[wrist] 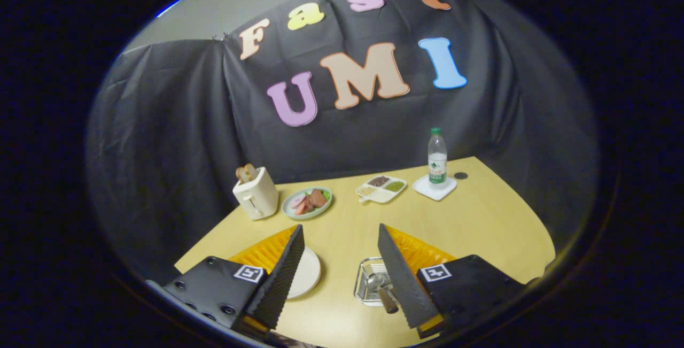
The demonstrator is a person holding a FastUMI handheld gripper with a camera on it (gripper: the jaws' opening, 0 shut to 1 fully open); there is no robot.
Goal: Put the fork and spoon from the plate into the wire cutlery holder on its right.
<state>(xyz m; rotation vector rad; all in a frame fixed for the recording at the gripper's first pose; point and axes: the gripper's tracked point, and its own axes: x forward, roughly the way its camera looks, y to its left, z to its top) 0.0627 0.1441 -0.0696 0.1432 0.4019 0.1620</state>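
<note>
The gripper (337, 262) hangs above the wooden table (481, 219), fingers spread wide and holding nothing. Below them, the white plate (307, 273) lies by the left finger. The wire cutlery holder (368, 281), by the right finger, contains a wooden-handled spoon (382, 289) and what looks like the fork (377, 268).

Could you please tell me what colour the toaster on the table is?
The toaster is cream-white, seen best in the gripper view, beyond the open gripper.

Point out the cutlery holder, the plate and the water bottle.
Cutlery holder (365, 281): gripper view, its left wire wall.
Plate (309, 273): gripper view, bare right half, beside the open gripper (342, 273).
Water bottle (437, 162): gripper view, its label.
</note>
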